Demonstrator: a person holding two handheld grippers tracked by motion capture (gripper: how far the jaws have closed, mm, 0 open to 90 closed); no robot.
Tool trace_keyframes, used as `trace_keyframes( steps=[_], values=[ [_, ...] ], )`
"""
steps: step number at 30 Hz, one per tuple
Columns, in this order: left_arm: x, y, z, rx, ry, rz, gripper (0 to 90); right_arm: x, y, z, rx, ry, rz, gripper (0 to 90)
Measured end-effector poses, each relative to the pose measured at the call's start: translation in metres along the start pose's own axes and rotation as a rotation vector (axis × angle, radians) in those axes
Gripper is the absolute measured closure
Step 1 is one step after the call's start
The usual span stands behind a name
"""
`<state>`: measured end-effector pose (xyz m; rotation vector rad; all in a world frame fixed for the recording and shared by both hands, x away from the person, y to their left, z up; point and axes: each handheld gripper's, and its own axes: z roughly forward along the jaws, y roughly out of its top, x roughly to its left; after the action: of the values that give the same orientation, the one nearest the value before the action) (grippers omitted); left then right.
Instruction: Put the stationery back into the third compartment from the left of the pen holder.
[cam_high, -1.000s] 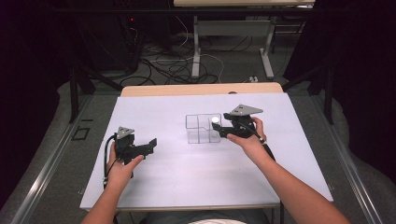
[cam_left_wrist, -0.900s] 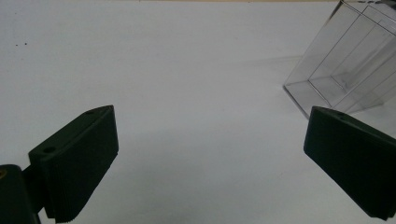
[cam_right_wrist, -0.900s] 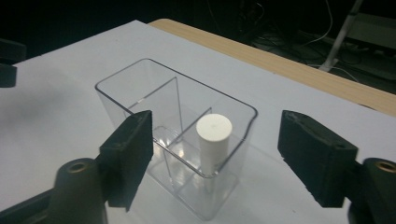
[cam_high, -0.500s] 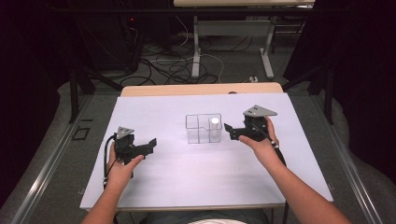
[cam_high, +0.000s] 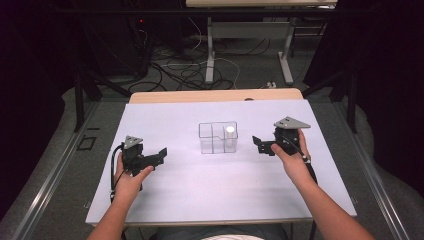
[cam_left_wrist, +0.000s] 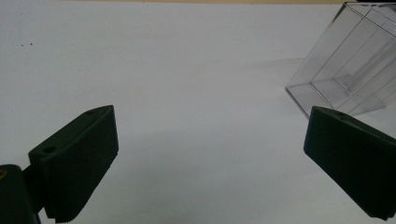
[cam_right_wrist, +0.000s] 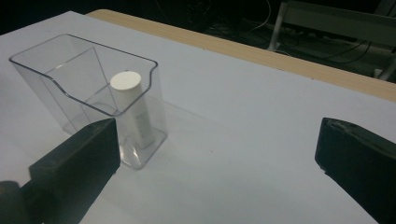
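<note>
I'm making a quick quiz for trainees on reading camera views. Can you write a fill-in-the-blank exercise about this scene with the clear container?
1. The white cylinder stands in the ____ compartment of the clear container, as the high view shows it.
2. The jaws of the right hand-held gripper are ____, with nothing between them.
3. The container rests on a ____ sheet that covers the table.
4. The left hand-held gripper holds ____.

Missing words: right; open; white; nothing

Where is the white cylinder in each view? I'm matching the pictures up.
High view: white cylinder stands in the right compartment of the clear bin, mid-table.
Left gripper view: cannot make it out; the bin sits at the upper right.
Right gripper view: left of centre, upright.
Shared landmark: the clear bin.
</note>
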<state>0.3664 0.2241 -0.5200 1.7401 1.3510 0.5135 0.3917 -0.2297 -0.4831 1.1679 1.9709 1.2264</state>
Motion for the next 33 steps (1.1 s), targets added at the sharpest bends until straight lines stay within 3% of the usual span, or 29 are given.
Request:
trace_keyframes(
  steps=[16,33],
  values=[
    [0.001,0.0,0.0,-0.001,0.009,0.0,3.1,-0.045,-0.037,-0.008,0.049,-0.111,0.084,0.0],
    [0.002,0.0,0.0,0.008,0.012,0.01,3.0,-0.067,-0.064,-0.008,0.056,-0.151,0.169,0.0]
  ],
)
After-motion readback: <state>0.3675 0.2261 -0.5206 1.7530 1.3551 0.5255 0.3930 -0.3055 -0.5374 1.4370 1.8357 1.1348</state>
